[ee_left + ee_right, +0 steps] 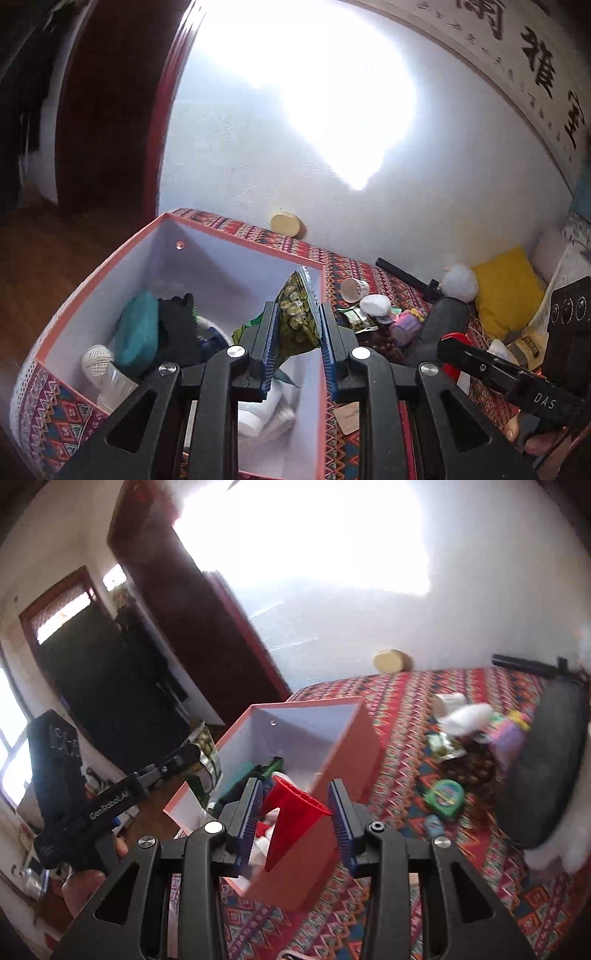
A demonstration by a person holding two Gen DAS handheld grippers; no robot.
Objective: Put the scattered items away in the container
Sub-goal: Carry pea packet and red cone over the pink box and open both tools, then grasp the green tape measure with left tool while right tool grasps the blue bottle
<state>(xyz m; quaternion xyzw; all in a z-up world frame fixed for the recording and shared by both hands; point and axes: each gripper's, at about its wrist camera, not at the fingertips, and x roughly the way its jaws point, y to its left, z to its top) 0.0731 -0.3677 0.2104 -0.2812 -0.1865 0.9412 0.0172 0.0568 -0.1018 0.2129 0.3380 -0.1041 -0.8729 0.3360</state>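
Note:
My left gripper (297, 332) is shut on a green snack packet (297, 314) and holds it over the open pink box (236, 240). Inside the box lie a teal pouch (136, 328), a black item and white bottles (107, 373). In the right wrist view, my right gripper (297, 808) is shut on a red funnel (291, 812), just above the near corner of the box (354, 746). The left gripper (192, 755) with the packet (205, 753) shows at that box's left side. The right gripper's finger and a bit of red (456, 338) appear at the right of the left wrist view.
On the patterned cloth (406, 686) to the right of the box lie a white cup (354, 288), a purple item (404, 326), a green tape measure (445, 794), a black pouch (543, 768) and a black rod (406, 277). A yellow pillow (506, 291) lies far right.

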